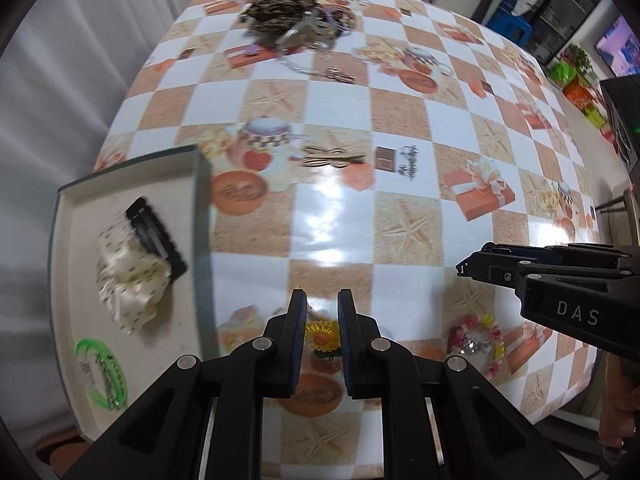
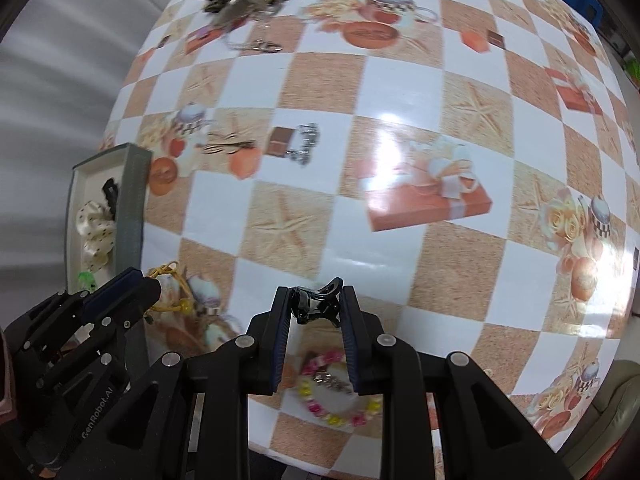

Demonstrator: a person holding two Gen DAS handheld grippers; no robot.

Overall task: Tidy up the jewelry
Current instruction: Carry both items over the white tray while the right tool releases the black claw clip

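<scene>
A: Jewelry is split: a tangled heap point(image 1: 296, 20) at twelve o'clock on the worktop point(image 1: 400, 216), a beaded bracelet point(image 2: 340, 392) near six, and a tray point(image 1: 64, 272) at nine holding a scrunchie point(image 1: 128, 280).

B: The grippers?

A: The right gripper point(image 2: 316, 308) pinches a small black claw clip point(image 2: 316, 304). The left gripper point(image 1: 322, 316) is nearly closed over a sunflower clip point(image 1: 322, 336); contact I cannot tell.

B: Advice?

A: Carry each toward nine o'clock, release low inside the tray. The glossy checkered cloth looks slippery; curtains hang behind.
</scene>
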